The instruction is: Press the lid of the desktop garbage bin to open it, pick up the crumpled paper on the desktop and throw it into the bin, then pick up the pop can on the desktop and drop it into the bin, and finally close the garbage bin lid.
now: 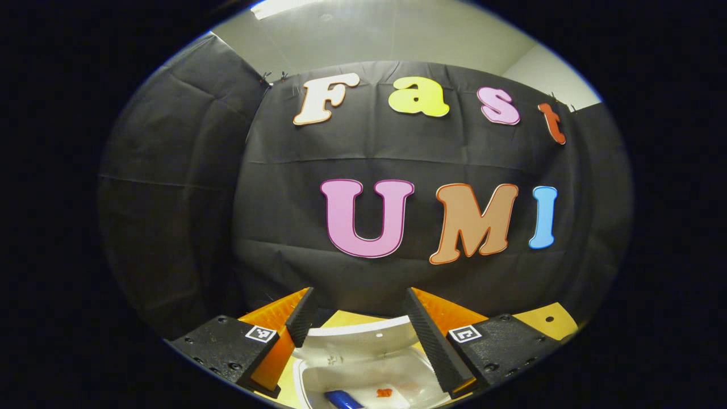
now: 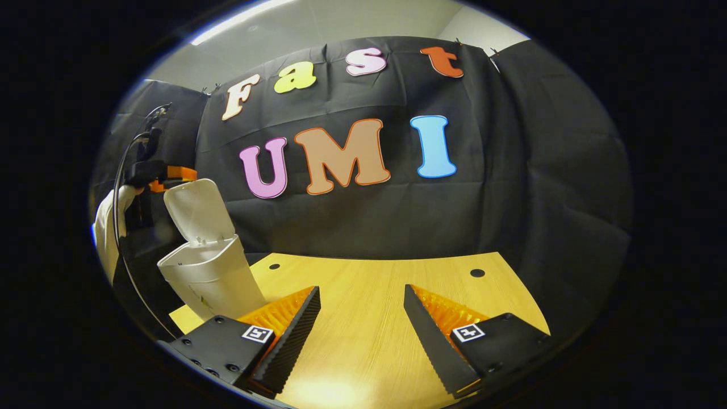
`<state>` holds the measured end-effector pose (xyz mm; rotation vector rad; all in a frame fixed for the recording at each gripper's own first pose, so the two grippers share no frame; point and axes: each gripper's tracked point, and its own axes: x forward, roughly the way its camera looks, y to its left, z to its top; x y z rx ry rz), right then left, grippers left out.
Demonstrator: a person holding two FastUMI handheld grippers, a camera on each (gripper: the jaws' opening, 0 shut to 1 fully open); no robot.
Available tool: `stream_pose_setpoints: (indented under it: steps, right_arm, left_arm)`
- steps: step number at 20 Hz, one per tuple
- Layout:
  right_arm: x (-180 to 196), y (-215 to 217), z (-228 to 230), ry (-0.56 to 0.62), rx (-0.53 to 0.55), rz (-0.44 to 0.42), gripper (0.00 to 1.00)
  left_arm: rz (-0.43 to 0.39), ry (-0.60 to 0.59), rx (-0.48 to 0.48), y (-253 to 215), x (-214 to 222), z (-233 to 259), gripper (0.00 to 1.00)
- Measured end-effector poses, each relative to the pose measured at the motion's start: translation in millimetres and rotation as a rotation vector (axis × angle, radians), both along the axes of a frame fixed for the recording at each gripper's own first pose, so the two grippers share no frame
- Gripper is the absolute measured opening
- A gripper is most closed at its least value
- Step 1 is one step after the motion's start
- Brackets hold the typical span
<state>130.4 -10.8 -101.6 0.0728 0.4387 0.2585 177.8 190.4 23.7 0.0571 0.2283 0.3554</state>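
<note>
The white desktop bin (image 2: 211, 279) stands on the left part of the table with its lid (image 2: 199, 211) tipped up and back. My left gripper (image 1: 359, 301) hovers open right above the bin's mouth (image 1: 363, 369), with nothing between its fingers. Inside the bin lies the blue pop can (image 1: 342, 400), beside a pale patch with a small red mark (image 1: 384, 392); I cannot tell whether that patch is the paper. From the right gripper view, the left gripper (image 2: 162, 170) shows behind the lid's top, held by a hand. My right gripper (image 2: 361, 291) is open and holds nothing, low over the bare tabletop.
The wooden table (image 2: 369, 341) has two small round holes (image 2: 477, 272) near its far edge. Black cloth walls close the booth at the back and sides. A pale sleeve (image 2: 107, 224) and a cable (image 2: 122, 170) sit left of the bin.
</note>
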Motion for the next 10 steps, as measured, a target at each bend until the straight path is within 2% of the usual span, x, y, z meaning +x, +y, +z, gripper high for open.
stream_pose_setpoints:
  steps: [3, 6, 10]
  right_arm:
    - [-0.6, 7.3, -0.8, 0.006, -0.008, 0.024, 0.98]
    - [-0.5, 12.3, 3.0, -0.001, -0.015, 0.046, 0.98]
    - [-3.4, 17.2, 1.1, 0.01, -0.018, 0.063, 0.98]
  left_arm:
    - [0.009, -0.03, 0.066, -25.6, -36.2, -20.5, 0.92]
    - [-0.022, -0.076, 0.059, -58.0, -59.1, -42.7, 0.94]
    - [-0.006, -0.042, 0.097, -69.0, -79.4, -77.5, 0.94]
